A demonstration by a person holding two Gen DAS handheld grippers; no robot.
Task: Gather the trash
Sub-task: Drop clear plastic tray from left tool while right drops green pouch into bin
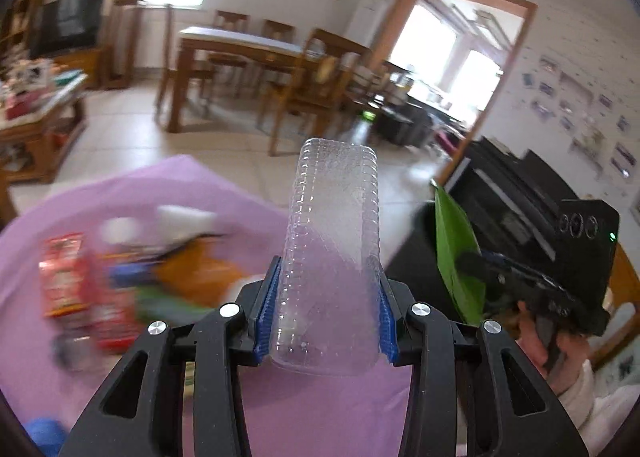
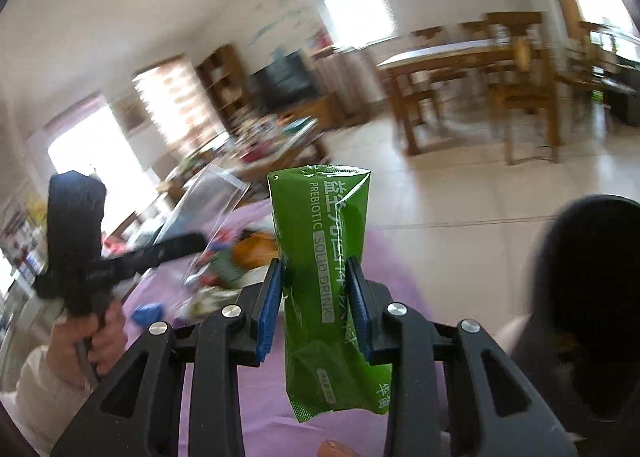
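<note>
My left gripper (image 1: 326, 263) is shut on a clear ribbed plastic tray (image 1: 332, 241), which stands upright between the blue pads above the purple cloth (image 1: 320, 413). My right gripper (image 2: 314, 263) is shut on a green "Prebiotic Solid Drink" sachet (image 2: 324, 257), also held above the cloth. Each view shows the other tool. The right gripper (image 1: 476, 269) with the sachet (image 1: 454, 249) is at the right, in a person's hand. The left gripper (image 2: 176, 247) with the clear tray (image 2: 208, 209) is at the left. A blurred heap of wrappers (image 1: 112, 285) lies on the cloth.
A wooden dining table (image 1: 240, 45) with chairs stands across the tiled floor. A cluttered low table (image 1: 40, 113) is at the left and a black piano (image 1: 520, 193) at the right. A large dark rounded shape (image 2: 592, 297) fills the right side near the right gripper.
</note>
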